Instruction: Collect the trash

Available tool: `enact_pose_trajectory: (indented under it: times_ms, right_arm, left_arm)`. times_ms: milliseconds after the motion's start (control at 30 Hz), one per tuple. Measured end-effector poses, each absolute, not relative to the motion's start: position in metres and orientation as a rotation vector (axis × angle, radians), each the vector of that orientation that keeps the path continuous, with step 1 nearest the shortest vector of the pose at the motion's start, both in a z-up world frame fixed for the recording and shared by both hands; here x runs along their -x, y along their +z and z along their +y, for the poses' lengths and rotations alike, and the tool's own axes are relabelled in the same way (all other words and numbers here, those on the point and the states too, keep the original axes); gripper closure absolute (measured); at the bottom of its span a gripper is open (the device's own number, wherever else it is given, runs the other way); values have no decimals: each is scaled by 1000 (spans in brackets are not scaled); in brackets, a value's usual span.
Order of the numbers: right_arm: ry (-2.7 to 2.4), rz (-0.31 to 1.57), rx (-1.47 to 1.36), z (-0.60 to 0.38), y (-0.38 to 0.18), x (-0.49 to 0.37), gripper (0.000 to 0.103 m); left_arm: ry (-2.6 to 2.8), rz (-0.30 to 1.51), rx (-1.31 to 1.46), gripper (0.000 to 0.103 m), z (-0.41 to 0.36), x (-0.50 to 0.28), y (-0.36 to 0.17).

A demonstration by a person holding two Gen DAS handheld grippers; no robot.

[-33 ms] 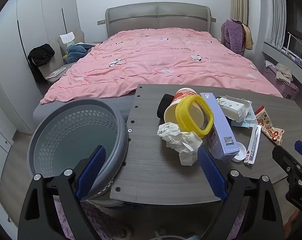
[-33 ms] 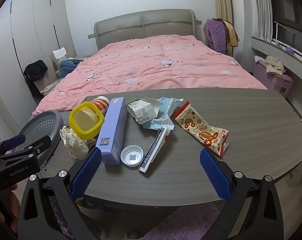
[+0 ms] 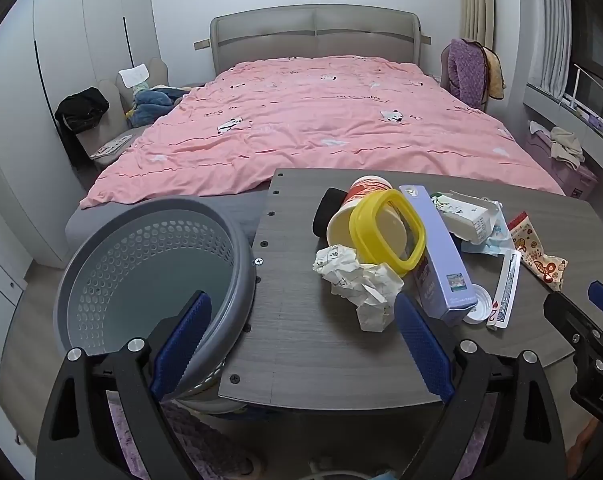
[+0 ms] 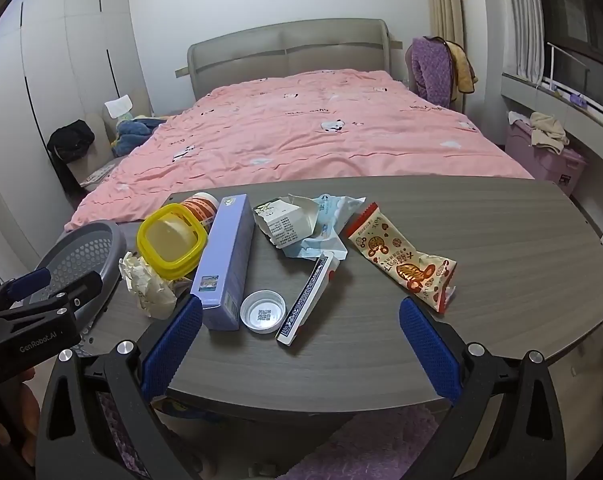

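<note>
Both tongs level, wide apart

Pink-quilted bed fills a white-walled bedroom.

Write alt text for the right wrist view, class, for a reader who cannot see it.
Open right gripper hovers empty over a grey table strewn with trash: purple box, white cap, snack wrapper, crumpled paper. A grey basket sits left; a pink bed lies behind.

Black object half hidden behind cup; basket's base hidden under table.
</note>
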State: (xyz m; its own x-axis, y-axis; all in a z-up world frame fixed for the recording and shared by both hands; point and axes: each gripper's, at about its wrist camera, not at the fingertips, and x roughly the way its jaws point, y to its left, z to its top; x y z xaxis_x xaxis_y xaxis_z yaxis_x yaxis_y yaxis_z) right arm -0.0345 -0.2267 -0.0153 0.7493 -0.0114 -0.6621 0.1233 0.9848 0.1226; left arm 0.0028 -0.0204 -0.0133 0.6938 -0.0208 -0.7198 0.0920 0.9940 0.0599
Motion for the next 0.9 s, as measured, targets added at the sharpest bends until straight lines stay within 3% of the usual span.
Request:
enact_pose_trajectory:
  times_ms: [900]
  right_arm:
    - [-81,709,-171,-230,-6,42,6]
  left_arm:
    - [-82,788,-103,14,-23,0,-5]
